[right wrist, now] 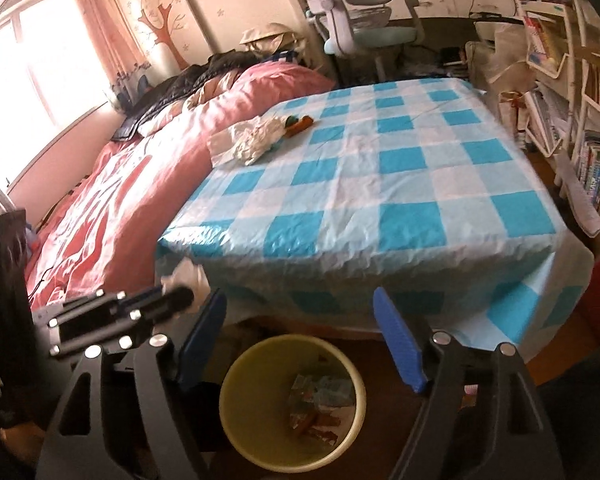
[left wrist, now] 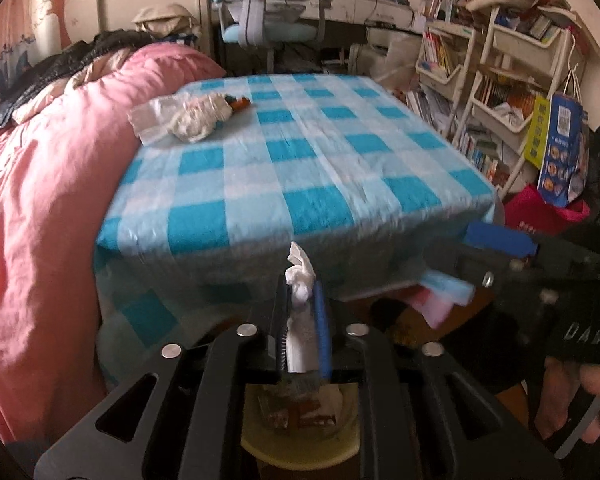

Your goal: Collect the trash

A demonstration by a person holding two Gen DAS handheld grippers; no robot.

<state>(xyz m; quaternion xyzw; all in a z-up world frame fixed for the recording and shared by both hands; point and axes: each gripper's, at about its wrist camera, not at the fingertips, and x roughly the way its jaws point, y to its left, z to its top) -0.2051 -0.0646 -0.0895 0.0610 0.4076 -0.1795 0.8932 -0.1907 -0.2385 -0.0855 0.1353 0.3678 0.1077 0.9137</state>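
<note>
The left claw (left wrist: 302, 292) hides most of the yellow bin (left wrist: 300, 450) below it; the bin's scraps (right wrist: 320, 408) are too blurred to identify.

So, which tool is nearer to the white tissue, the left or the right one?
Left. The left tool has the white tissue between its pads, above the yellow bin. The right tool stands open beside it, empty.

A home bedroom: pink quilt (right wrist: 112, 200), desk chair (right wrist: 360, 12), crowded bookshelves (left wrist: 480, 80).

Daylight is admitted through the overexposed glass window (right wrist: 32, 76) at ten o'clock, where glare is produced; edges are bent by fisheye distortion, and slight motion blur is seen throughout.
</note>
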